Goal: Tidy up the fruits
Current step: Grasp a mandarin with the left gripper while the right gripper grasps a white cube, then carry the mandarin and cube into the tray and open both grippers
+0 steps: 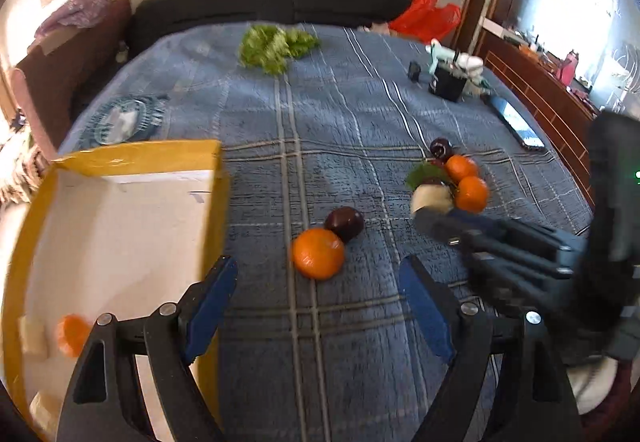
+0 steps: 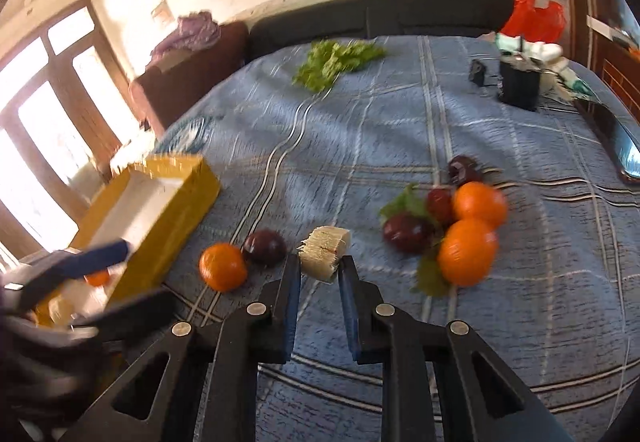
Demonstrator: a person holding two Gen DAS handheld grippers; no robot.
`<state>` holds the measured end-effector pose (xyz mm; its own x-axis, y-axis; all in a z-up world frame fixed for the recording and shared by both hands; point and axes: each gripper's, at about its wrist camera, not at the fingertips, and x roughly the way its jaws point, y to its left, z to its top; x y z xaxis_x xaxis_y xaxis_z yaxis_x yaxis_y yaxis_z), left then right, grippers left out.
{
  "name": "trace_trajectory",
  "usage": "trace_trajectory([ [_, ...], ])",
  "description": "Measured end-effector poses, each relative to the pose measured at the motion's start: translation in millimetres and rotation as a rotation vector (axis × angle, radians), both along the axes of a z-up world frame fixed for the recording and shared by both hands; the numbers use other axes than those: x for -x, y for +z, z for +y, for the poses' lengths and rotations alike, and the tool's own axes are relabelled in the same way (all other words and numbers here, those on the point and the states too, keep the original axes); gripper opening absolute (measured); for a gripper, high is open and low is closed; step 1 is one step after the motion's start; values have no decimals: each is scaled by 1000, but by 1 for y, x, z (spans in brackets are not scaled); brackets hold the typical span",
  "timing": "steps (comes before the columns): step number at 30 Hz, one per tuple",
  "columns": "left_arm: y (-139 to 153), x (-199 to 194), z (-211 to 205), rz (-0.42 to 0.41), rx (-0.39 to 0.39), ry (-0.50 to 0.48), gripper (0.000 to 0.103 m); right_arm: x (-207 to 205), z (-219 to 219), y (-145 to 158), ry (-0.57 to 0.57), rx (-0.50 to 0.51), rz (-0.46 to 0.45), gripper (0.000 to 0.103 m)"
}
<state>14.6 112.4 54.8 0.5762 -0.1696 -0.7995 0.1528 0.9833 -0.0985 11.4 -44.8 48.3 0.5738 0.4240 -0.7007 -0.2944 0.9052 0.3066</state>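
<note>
My left gripper (image 1: 316,282) is open and empty over the blue bedspread, next to the yellow box (image 1: 212,202). An orange (image 1: 318,253) and a dark plum (image 1: 344,223) lie just ahead of it. The box holds an orange (image 1: 72,334) and pale pieces. My right gripper (image 2: 320,266) is shut on a pale cream fruit piece (image 2: 326,252), held above the bedspread; it also shows in the left wrist view (image 1: 432,198). To its right lie two oranges (image 2: 468,252), plums (image 2: 406,232) and green leaves. An orange (image 2: 222,266) and a plum (image 2: 265,247) lie to its left.
A bunch of lettuce (image 1: 276,46) lies at the far side of the bed. A black box (image 1: 446,82) with white items and a phone (image 1: 518,122) sit at the right. A patterned plate (image 1: 118,120) lies behind the box. A red bag (image 1: 428,16) is at the headboard.
</note>
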Motion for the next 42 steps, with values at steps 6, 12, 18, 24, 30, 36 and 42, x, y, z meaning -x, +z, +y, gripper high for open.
trace_trajectory([
  [6, -25, -25, -14, 75, -22, -38, 65, -6, -17, 2, -37, -45, 23, 21],
  [12, -31, -26, -18, 78, -55, -36, 34, -6, -18, 0, -35, -68, 42, 21],
  [18, -5, -3, -10, 7, -8, 14, 34, -2, -15, 4, -26, -68, 25, 21],
  [24, 30, 45, 24, -67, 28, 101, 34, 10, 0, 12, 20, -56, -25, 21],
  [30, 43, 86, 92, -98, 21, 311, 35, 26, 23, 25, 85, -127, -2, 22],
  [36, 32, 116, 151, -85, 40, 432, 35, 66, 91, 49, 238, -114, -16, 22],
  [42, 8, 134, 195, -41, 110, 517, 35, 97, 166, 41, 380, -41, 13, 22],
])
